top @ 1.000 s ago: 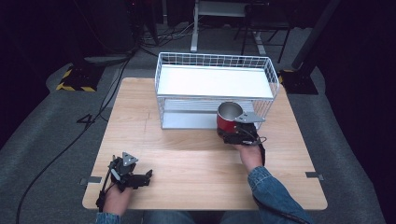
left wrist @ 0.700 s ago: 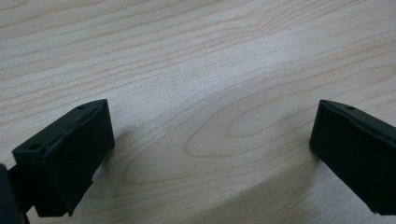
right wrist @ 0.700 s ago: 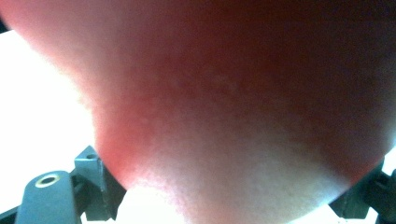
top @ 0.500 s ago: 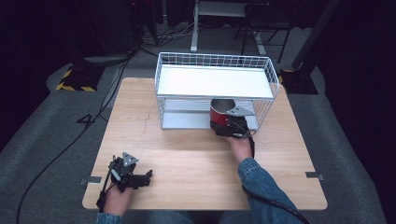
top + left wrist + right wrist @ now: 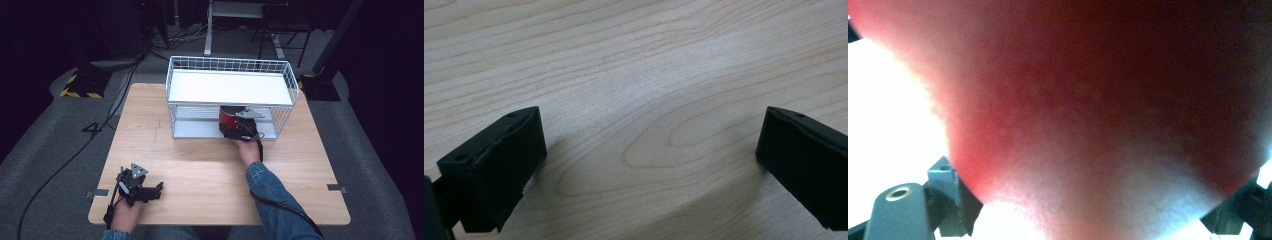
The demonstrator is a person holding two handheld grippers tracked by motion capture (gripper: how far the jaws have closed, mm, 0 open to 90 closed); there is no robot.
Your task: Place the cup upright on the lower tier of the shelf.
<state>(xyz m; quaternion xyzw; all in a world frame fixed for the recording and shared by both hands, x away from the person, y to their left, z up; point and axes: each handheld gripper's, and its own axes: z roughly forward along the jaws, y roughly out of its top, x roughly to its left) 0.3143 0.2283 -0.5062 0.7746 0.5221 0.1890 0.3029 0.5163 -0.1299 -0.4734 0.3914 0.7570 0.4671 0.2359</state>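
Observation:
A red pot (image 5: pixel 228 117) with a metal rim sits under the top shelf of the white wire rack (image 5: pixel 173 75), on the rack's lower level. My right gripper (image 5: pixel 236 126) reaches in from the front and is shut on the red pot. In the right gripper view the red pot (image 5: pixel 1098 100) is blurred and very close, with the dark jaws at the bottom corners. My left gripper (image 5: pixel 149 190) rests low on the wooden table (image 5: pixel 200 160) near its front left corner. It stands open, its fingers (image 5: pixel 499 160) wide apart over bare wood.
The rack stands at the back middle of the table, and its flat white top shelf (image 5: pixel 230 87) carries nothing. Cables (image 5: pixel 65 165) run over the grey floor to the left. A yellow-black marked base (image 5: pixel 80 85) and desk legs stand beyond the table.
My right gripper has carried the red pot leftward and forward, from beside the rack's right front corner into the lower level. The left gripper has stayed in place.

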